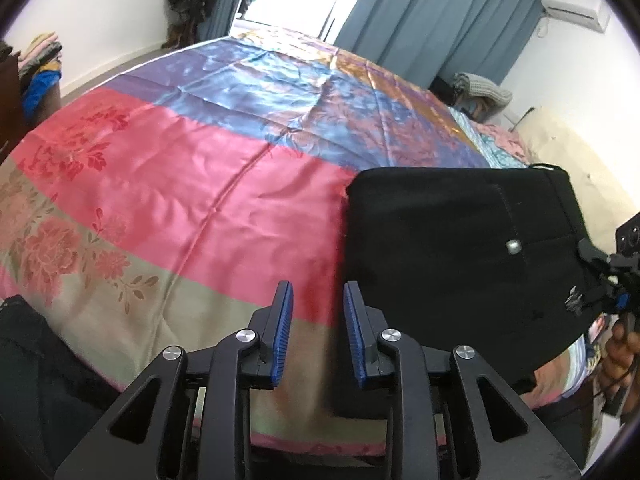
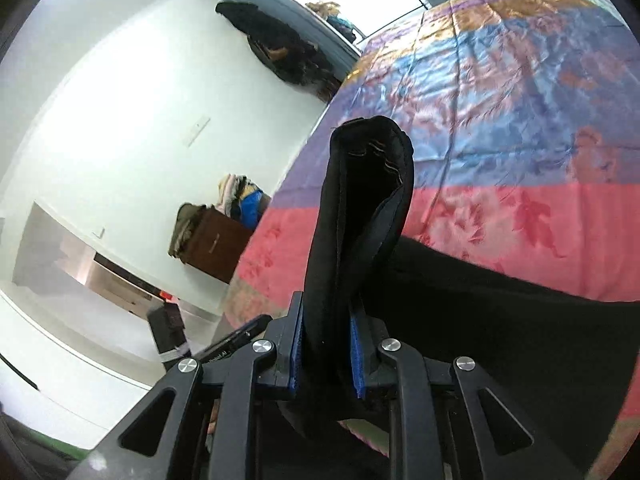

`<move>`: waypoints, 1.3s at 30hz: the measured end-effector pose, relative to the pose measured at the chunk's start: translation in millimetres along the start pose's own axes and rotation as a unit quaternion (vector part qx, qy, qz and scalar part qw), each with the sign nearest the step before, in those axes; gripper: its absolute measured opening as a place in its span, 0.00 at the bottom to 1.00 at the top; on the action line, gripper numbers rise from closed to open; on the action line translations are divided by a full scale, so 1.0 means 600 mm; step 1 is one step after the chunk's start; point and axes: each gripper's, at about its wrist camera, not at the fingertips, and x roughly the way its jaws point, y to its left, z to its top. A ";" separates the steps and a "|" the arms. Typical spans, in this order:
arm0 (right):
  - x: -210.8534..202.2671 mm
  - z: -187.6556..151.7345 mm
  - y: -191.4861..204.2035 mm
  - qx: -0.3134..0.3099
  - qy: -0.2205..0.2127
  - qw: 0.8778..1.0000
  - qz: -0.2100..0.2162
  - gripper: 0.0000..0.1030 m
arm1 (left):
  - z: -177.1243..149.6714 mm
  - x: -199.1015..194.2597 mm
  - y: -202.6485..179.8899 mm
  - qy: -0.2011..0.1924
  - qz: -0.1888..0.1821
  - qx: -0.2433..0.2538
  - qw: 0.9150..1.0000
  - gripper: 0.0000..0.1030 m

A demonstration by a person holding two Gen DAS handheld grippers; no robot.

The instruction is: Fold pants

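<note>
Black pants (image 1: 460, 248) lie folded on the right side of the bed's satin cover (image 1: 200, 184), a silver button (image 1: 513, 245) showing on them. My left gripper (image 1: 317, 285) hovers open over the pink and beige stripes just left of the pants, with nothing between its blue pads. At the right edge of that view my right gripper (image 1: 612, 276) grips the pants' far edge, a hand (image 1: 620, 352) below it. In the right wrist view the right gripper (image 2: 326, 320) is shut on a thick band of the pants (image 2: 360, 208), which stands up lifted above the cover (image 2: 520, 120).
Blue curtains (image 1: 440, 12) and a bright window stand behind the bed. A brown cabinet (image 2: 216, 240) stacked with clothes sits by the bed's left side. Dark garments (image 2: 276, 48) hang on the white wall. A grey knit blanket (image 1: 484, 88) lies at the bed's far right.
</note>
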 end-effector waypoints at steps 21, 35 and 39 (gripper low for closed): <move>-0.164 -0.165 -0.261 0.145 -0.046 0.969 -0.195 0.33 | -0.037 0.038 -0.098 0.050 0.005 0.103 0.993 0.30; -0.035 -0.188 -0.138 -0.084 0.062 0.953 -0.286 0.32 | -0.138 0.116 -0.254 0.081 0.050 0.346 0.933 0.44; -0.071 -0.118 -0.096 -0.066 0.030 0.959 -0.272 0.32 | -0.072 0.075 -0.263 0.066 -0.007 0.306 0.950 0.75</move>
